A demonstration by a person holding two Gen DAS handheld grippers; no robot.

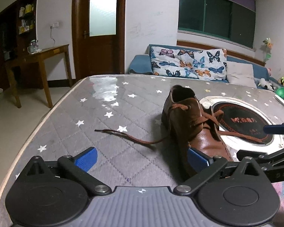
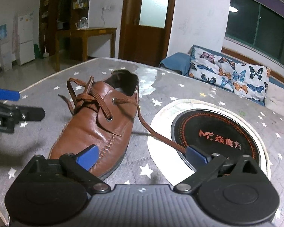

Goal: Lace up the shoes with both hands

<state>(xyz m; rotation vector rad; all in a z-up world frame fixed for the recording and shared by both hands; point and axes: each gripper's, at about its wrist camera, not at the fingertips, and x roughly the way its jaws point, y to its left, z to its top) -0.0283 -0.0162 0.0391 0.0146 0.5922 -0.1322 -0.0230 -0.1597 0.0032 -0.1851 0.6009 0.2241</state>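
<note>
A brown leather shoe point(image 1: 195, 130) point(image 2: 98, 124) lies on the grey star-patterned table point(image 1: 104, 113), its toe toward me. Its brown lace is crossed loosely over the tongue. One lace end point(image 1: 123, 135) trails left across the table. The other lace end point(image 2: 157, 134) runs right over the round cooktop and passes under the right gripper's blue pad point(image 2: 197, 154). My left gripper point(image 1: 142, 158) stands open, low over the table just left of the toe, with nothing between its pads. My right gripper point(image 2: 143, 157) is open too, straddling the toe's right side. The left gripper point(image 2: 19, 104) also shows left of the shoe.
A round black cooktop point(image 2: 217, 132) with a white rim is set into the table right of the shoe. Beyond the table's far edge stand a blue sofa with a butterfly cushion point(image 1: 187, 62), a wooden side table point(image 1: 41, 56) and a door. Toys point(image 1: 282, 87) sit far right.
</note>
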